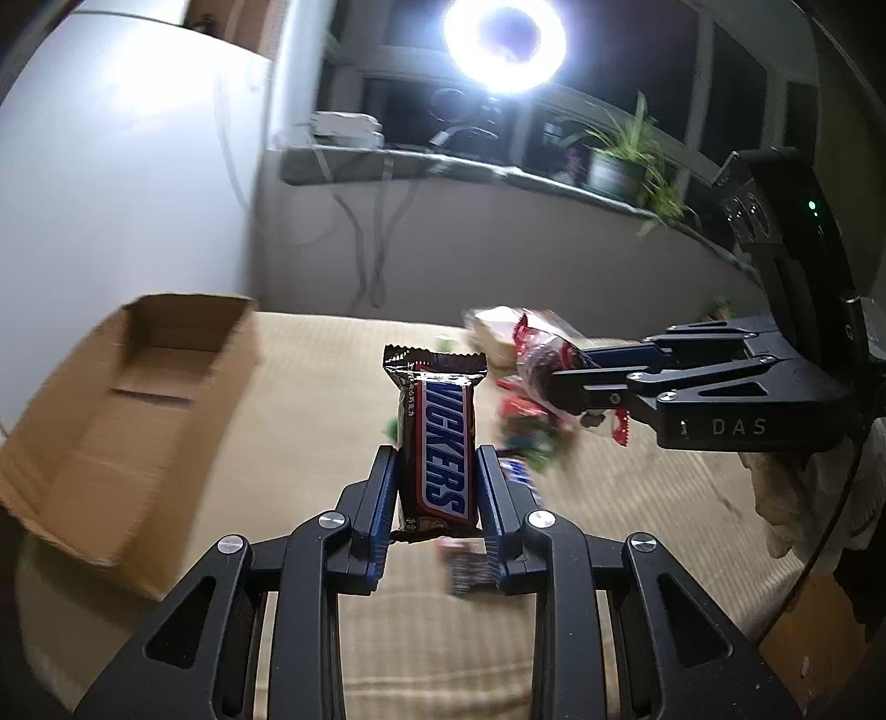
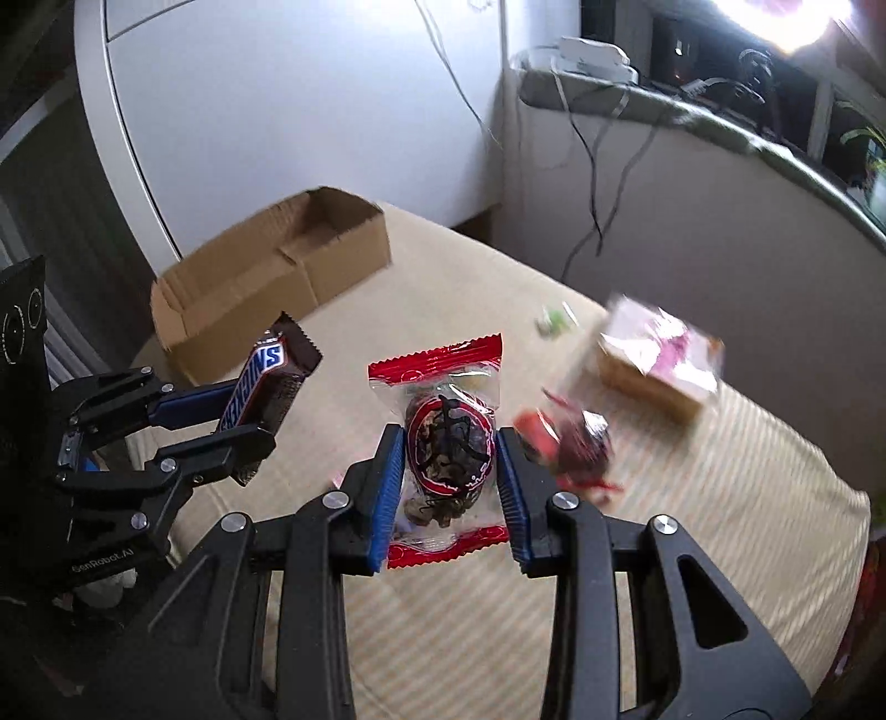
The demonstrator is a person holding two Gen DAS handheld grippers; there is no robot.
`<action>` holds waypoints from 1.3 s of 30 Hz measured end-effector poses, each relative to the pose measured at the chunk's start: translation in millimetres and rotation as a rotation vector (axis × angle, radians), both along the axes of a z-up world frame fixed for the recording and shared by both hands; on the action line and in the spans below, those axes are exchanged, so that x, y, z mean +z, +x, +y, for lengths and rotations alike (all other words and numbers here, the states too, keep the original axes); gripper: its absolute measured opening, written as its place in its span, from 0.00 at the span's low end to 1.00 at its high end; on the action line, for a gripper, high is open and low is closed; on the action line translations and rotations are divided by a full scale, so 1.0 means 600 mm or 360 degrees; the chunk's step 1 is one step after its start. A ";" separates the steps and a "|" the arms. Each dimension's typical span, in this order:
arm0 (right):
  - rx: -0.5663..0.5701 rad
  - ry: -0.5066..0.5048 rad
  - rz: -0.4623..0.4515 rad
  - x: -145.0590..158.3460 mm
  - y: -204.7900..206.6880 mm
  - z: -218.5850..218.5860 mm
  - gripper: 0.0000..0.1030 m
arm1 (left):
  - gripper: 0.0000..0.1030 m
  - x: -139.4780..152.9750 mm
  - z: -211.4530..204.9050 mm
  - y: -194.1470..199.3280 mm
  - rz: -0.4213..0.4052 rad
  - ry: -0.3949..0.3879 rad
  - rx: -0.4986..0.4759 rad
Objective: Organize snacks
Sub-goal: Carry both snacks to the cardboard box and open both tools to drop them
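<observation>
The beige striped cloth-covered surface (image 2: 470,626) is standing against a white wall, with a grey stone window ledge (image 1: 498,174) running behind it. A bright ring light (image 1: 505,44) is glaring above the ledge, a potted green plant (image 1: 623,160) is sitting on it, and cables are hanging down the wall below.

An open brown cardboard box (image 1: 111,421) is lying at the left end of the surface. Loose wrapped snacks (image 1: 526,437) are lying blurred in a scatter toward the right, among them a pale pink-printed packet (image 2: 662,360).

The left claw (image 1: 437,498) is clamping a brown chocolate bar (image 1: 440,443) upright between its blue-lined fingers (image 1: 387,498), above the surface. The wrapper is reading "SNICKERS" in blue on white; smaller print along its edge is too small to read.

The right claw (image 2: 451,487) is gripping a clear red-edged snack packet (image 2: 446,443) with dark contents, held above the surface; a black character inside a red circle is printed on it. From the left view this claw's body is showing "DAS"; from the right view the left claw's body is showing "GenRobot.AI", partly unclear.
</observation>
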State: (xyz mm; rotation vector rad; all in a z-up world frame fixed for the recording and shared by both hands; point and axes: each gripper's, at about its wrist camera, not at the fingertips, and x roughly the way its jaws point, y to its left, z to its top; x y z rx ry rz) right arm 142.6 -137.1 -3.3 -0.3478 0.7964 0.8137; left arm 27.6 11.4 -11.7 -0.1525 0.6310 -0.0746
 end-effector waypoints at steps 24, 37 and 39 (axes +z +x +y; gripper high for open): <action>0.0245 0.0001 -0.0052 0.011 0.054 0.314 0.33 | 0.26 -0.017 0.244 -0.047 0.0026 -0.0038 0.0477; 0.0297 -0.0046 0.0017 -0.021 0.075 0.420 0.33 | 0.26 -0.027 0.268 -0.044 0.0060 -0.0053 0.0492; 0.0295 -0.0043 0.0017 -0.023 0.076 0.425 0.34 | 0.26 -0.027 0.268 -0.043 0.0053 -0.0054 0.0496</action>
